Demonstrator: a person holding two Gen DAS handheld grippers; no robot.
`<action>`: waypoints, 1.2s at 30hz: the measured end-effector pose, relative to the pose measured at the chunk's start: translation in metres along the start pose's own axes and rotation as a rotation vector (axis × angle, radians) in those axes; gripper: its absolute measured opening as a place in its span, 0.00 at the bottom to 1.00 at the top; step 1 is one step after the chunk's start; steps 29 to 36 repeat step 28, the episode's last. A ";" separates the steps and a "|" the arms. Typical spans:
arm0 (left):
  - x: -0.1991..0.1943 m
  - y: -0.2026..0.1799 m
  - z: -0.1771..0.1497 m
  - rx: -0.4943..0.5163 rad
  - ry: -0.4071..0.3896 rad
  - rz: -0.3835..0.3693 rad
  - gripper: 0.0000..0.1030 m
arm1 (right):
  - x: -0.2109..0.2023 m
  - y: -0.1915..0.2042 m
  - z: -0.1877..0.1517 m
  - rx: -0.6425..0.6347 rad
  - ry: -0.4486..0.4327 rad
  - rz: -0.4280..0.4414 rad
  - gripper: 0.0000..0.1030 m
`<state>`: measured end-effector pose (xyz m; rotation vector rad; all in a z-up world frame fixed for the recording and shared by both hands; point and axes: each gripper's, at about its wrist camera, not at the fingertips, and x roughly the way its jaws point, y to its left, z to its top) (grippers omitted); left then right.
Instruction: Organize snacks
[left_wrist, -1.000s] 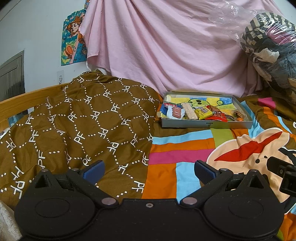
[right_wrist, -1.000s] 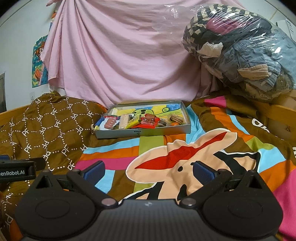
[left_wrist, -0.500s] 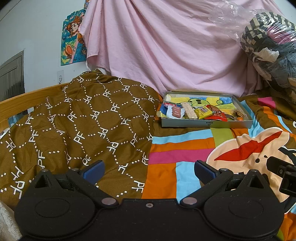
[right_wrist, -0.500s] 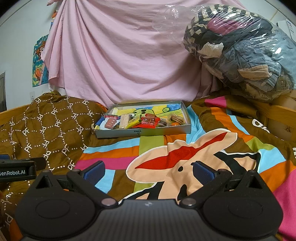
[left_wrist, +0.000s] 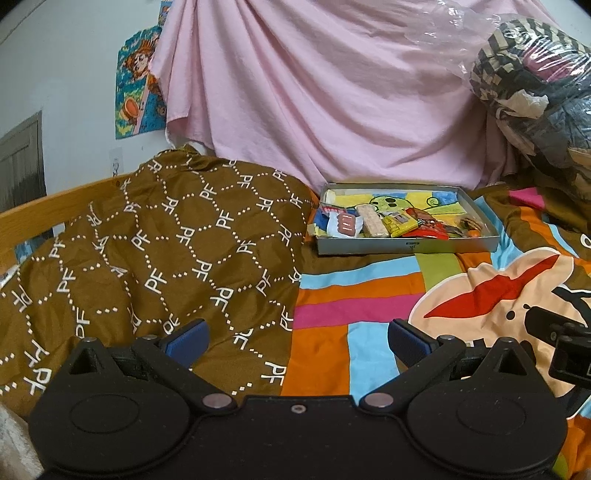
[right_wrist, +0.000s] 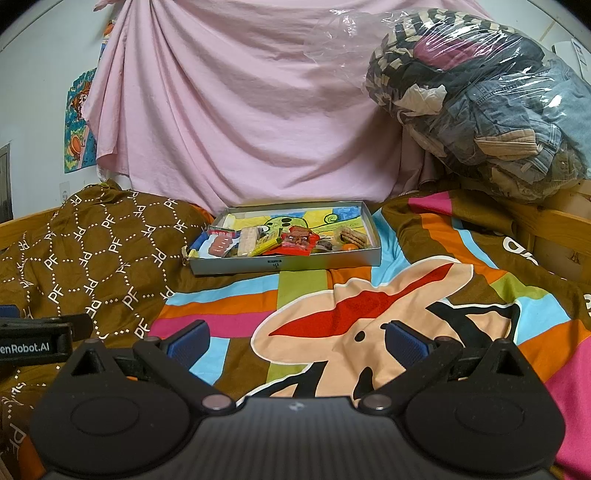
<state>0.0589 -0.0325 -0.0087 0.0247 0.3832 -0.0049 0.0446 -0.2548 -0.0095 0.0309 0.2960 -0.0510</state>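
Observation:
A shallow grey box (left_wrist: 406, 246) (right_wrist: 284, 263) with a cartoon-printed floor lies on the bed, far ahead of both grippers. Several snacks sit along its near side: a white pack with pink sausages (left_wrist: 345, 225) (right_wrist: 219, 245), a beige wafer bar (left_wrist: 372, 221) (right_wrist: 247, 240), a yellow pack (left_wrist: 397, 226) (right_wrist: 267, 244), a red pack (left_wrist: 424, 227) (right_wrist: 297, 240) and round biscuits (right_wrist: 349, 236). My left gripper (left_wrist: 295, 339) is open and empty, low over the blanket. My right gripper (right_wrist: 297, 339) is open and empty too.
A brown patterned blanket (left_wrist: 147, 258) is heaped on the left. A striped cartoon bedspread (right_wrist: 369, 314) covers the bed. A clear bag of clothes (right_wrist: 480, 103) sits at the back right. A pink sheet (right_wrist: 240, 110) hangs behind. A wooden bed rail (left_wrist: 44, 210) runs along the left.

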 end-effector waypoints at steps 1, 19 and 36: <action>-0.001 -0.001 0.000 0.004 -0.002 -0.004 0.99 | 0.000 0.000 0.000 0.000 0.000 0.000 1.00; 0.001 0.000 0.001 0.008 0.012 0.005 0.99 | 0.000 -0.001 0.000 -0.001 0.000 0.000 1.00; 0.003 -0.001 0.001 0.009 0.019 0.011 0.99 | 0.000 -0.001 0.000 -0.002 0.001 0.000 1.00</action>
